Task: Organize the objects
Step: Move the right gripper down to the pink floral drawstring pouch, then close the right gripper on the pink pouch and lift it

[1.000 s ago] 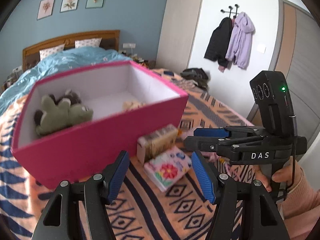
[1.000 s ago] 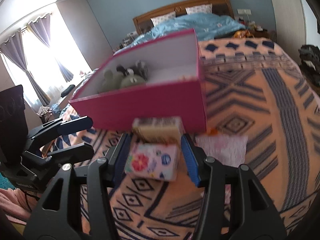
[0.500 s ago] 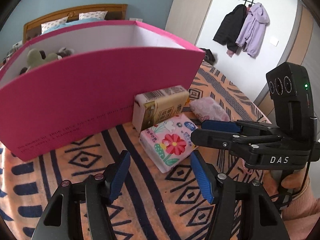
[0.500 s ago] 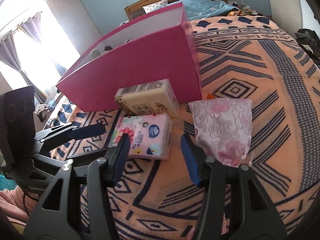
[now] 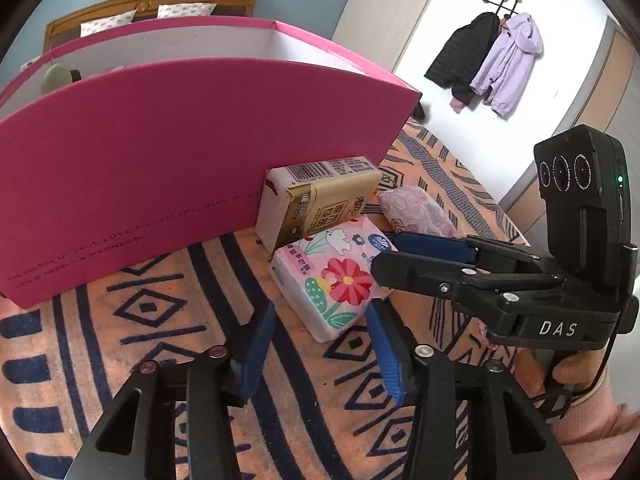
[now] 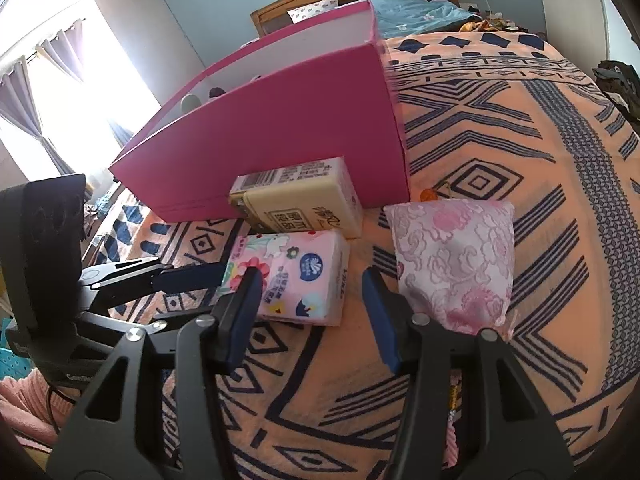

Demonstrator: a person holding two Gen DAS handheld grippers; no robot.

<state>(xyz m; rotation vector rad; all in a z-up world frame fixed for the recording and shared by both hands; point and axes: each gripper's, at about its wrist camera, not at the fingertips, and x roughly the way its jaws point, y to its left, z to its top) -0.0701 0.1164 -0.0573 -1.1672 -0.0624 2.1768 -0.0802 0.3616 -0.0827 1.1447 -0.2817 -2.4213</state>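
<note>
Pink flower-printed tissue pack (image 5: 332,280) lies on the orange patterned bedspread (image 5: 160,320) before the magenta cardboard box (image 5: 180,168). Left gripper (image 5: 320,344), closing, straddles its corner untouched; "DAS"-marked right gripper (image 6: 308,304) stands apart, empty.

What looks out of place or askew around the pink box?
Three items lie outside the pink box on the patterned blanket: a beige tissue pack propped tilted against its wall, a floral tissue pack lying skewed in front, and a pink pouch beside them. Nothing looks spilled or damaged.
</note>
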